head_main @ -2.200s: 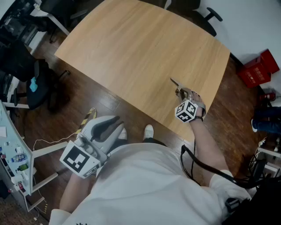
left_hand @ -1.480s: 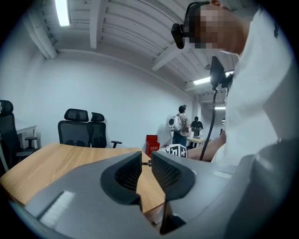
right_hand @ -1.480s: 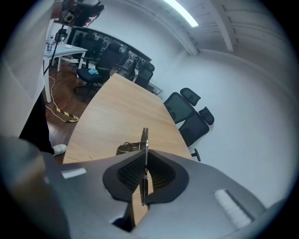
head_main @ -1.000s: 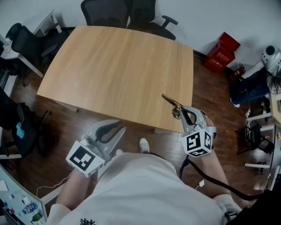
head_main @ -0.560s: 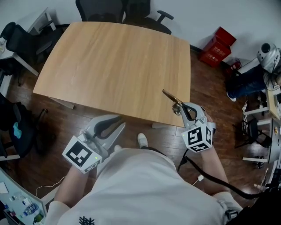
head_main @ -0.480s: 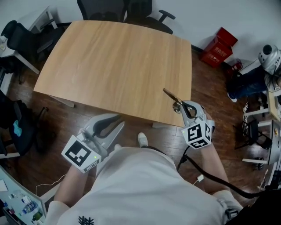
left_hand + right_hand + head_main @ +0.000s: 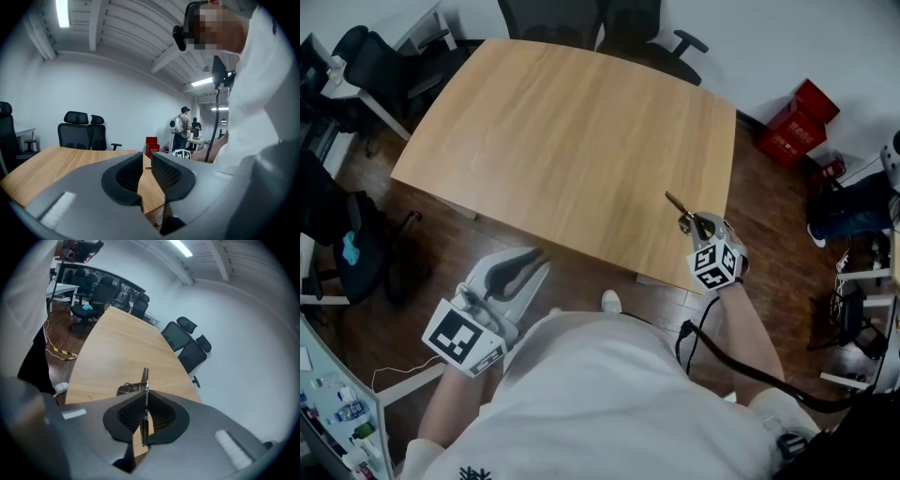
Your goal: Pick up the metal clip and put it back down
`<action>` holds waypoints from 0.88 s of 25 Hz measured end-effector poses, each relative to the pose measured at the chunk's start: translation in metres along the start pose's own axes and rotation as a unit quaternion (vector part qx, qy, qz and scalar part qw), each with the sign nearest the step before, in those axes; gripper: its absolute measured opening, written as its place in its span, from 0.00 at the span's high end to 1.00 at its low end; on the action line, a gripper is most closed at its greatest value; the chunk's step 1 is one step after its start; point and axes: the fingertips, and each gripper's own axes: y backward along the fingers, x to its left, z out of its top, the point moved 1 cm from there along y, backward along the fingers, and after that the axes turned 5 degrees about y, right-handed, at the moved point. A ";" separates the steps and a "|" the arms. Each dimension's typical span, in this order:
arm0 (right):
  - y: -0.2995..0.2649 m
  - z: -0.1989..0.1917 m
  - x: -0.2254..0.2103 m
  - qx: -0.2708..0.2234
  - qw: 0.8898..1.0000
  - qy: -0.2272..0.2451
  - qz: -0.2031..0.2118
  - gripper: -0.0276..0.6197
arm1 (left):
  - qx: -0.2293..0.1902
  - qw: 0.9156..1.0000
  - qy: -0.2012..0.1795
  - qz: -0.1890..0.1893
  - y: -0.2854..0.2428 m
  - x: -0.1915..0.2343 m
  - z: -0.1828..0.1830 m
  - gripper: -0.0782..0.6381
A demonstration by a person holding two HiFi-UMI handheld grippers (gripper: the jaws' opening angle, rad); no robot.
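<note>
Pickup looks finished: my right gripper [image 7: 694,223] is clamped on the metal clip [image 7: 678,203], which sticks out past the jaws, low over the table [image 7: 562,141] near its right corner. I can't tell whether it touches the wood. Setting it down and letting go is what's left. My left gripper [image 7: 530,261] hangs off the table, jaws a slit apart, empty.

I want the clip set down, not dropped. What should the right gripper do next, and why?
Probably lower the right gripper slightly until the metal clip rests on the table. Its jaws are shut on the clip, which seems to hang just above the wood near the edge.
</note>
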 end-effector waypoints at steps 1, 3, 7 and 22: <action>-0.011 -0.006 0.000 0.002 1.000 0.004 0.000 0.95 | 0.001 1.000 0.000 0.008 -0.001 -0.001 0.001 0.81; -0.032 -0.016 0.002 0.006 1.000 0.011 0.004 0.95 | 0.005 1.000 0.001 0.024 -0.003 -0.002 0.002 0.81; -0.060 -0.027 0.010 0.004 1.000 0.024 0.012 0.95 | 0.014 0.999 0.001 0.043 -0.010 -0.011 0.005 0.81; -0.080 -0.025 0.057 -0.030 0.996 0.084 0.028 0.92 | 0.059 0.997 0.007 0.053 -0.044 -0.048 0.000 0.82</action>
